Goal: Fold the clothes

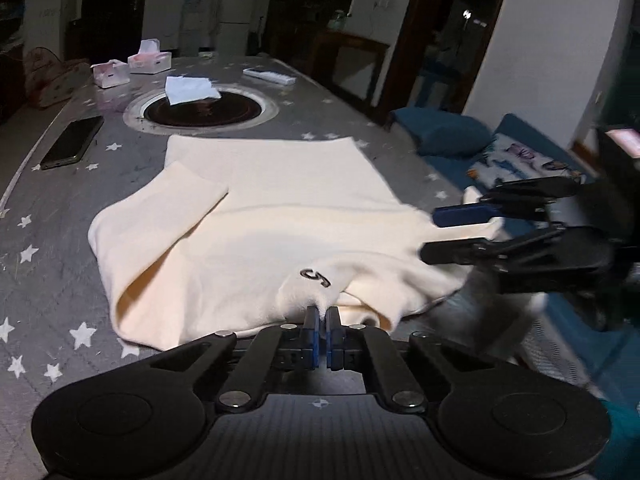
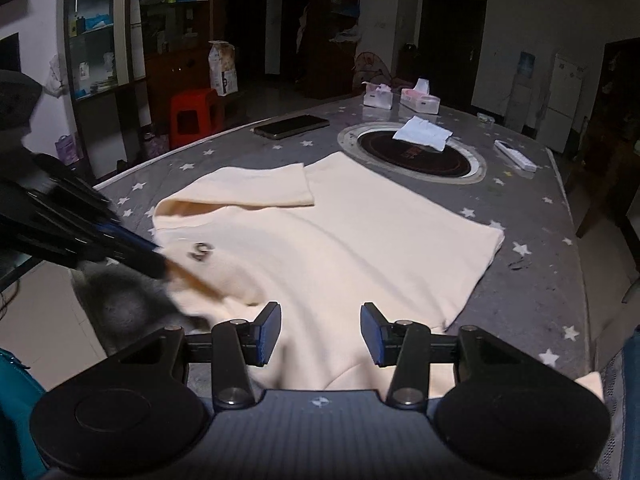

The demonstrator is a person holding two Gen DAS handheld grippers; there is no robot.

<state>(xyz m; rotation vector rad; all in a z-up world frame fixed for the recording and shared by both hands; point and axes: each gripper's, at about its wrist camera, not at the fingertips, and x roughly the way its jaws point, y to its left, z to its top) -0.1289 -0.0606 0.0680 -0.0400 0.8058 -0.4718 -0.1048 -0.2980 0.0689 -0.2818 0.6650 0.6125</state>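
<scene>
Left wrist view — cream knit sweater (image 1: 280, 216) mid-fold on the star-print grey bench (image 1: 48, 248).
Left tongs (image 1: 322, 320) pinch its near edge for lifting — right tongs (image 2: 320, 332) hover wide apart.

Cream shirt (image 1: 256, 216): soft matt knit cloth. Star-print tablecloth (image 1: 60, 216): matt fabric. Phone (image 1: 72, 142): glossy glass.

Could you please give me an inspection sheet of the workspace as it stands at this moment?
Surface: grey star-print table with round inset burner.
Job's things: cream garment spread flat, one sleeve folded inward.
Clutter: phone, white cloth on the burner, two tissue boxes, remote.
Grippers: left gripper shut on the garment's near edge; right gripper open over the garment.
Cables: nothing seen.
Surroundings: dim room, red stool, shelves, fridge, blue sofa.
</scene>
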